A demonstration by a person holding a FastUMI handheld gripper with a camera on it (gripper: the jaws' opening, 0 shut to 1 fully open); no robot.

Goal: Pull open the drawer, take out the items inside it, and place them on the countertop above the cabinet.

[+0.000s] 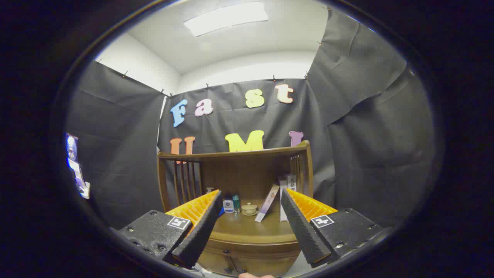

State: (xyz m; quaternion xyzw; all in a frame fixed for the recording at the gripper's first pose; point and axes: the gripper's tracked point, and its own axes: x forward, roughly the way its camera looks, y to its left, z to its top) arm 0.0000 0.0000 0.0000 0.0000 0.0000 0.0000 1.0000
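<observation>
- Jaws [251, 227] stand wide open, gripping nothing; the two fingers are spread well apart, with bare air between them.
- Between and beyond the fingers stands a brown wooden cabinet [235, 170] with a curved top rail and slatted sides.
- Its tabletop [251, 229] is a rounded brown surface lying just ahead of the fingers and between them.
- Below the tabletop's front edge, the drawer [247, 264] looks shut, its front flush with the cabinet; what is inside cannot be seen.
- On the tabletop, toward the back, a small white bottle [228, 205] stands just beside a small green bottle [236, 204].
- Near these, to their right, sits a small cream lidded bowl [249, 209].
- A slim book [267, 203] leans tilted to the right of the bowl, and more books [287, 185] stand upright against the cabinet's right slatted side.
- Black cloth [366, 135] hangs behind and to both sides of the cabinet as the booth's wall.
- Overhead, a ceiling light panel [225, 17] glows on the white ceiling.
- A fingertip of a person [254, 275] shows below the cabinet, between the two fingers.
</observation>
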